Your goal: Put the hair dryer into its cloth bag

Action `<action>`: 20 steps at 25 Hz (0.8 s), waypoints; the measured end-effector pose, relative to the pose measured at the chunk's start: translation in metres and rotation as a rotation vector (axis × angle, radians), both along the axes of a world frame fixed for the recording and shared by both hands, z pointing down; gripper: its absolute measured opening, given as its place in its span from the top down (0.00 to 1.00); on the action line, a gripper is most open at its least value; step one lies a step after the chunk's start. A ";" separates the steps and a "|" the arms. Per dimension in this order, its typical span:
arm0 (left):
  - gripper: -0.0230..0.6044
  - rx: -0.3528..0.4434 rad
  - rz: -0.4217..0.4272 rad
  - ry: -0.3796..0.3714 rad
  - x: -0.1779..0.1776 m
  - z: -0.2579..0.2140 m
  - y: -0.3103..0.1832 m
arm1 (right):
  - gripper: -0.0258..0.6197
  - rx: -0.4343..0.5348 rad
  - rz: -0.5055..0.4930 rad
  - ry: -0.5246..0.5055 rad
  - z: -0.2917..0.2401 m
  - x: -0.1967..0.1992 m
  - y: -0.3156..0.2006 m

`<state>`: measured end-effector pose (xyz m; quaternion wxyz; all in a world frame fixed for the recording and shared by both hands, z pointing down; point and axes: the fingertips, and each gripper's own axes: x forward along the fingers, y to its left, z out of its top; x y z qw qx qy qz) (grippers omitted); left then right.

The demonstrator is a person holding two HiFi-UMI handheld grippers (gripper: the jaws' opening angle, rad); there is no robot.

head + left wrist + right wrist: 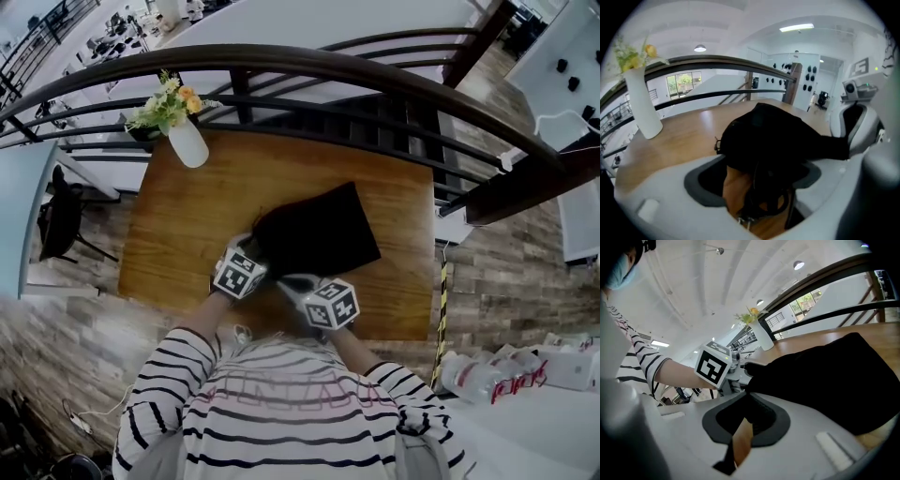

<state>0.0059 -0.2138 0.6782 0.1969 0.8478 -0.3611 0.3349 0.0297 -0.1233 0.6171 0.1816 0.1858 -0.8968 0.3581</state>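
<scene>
Cloth bag (319, 230), black and bulging, lies near the middle of the head view on a wooden table (178, 244), its near end toward the lower edge of the frame; the hair dryer itself cannot be made out in any view; the left gripper (255, 246) sits at the bag's lower-left corner with its jaws wide apart, and in the left gripper view the bag's near end and a dark cord (761, 213) lie between them with neither pad pressing; the right gripper (289, 281) is just right of it at the bag's lower edge, jaws closed on a pinch of black cloth, which in the left gripper view stretches to a point at the right of the frame; a white vase (187, 142) of flowers stands at the table's upper-left corner, well apart from the bag, beside a dark railing (375, 70).
</scene>
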 end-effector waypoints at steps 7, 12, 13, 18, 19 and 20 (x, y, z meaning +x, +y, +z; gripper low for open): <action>0.35 0.024 -0.135 0.033 -0.050 -0.019 0.030 | 0.94 0.026 0.012 0.067 0.008 -0.022 0.008; 0.35 0.037 -0.217 0.053 -0.084 -0.028 0.049 | 0.92 0.063 0.027 0.149 0.018 -0.033 0.016; 0.35 0.038 -0.231 0.058 -0.090 -0.030 0.053 | 0.90 0.068 0.028 0.163 0.019 -0.036 0.019; 0.35 0.037 -0.268 0.087 -0.112 -0.032 0.073 | 0.73 0.105 0.048 0.241 0.025 -0.053 0.029; 0.35 0.036 -0.267 0.091 -0.115 -0.033 0.077 | 0.70 0.111 0.057 0.256 0.026 -0.056 0.030; 0.35 0.036 -0.267 0.095 -0.117 -0.033 0.080 | 0.68 0.115 0.067 0.269 0.026 -0.058 0.031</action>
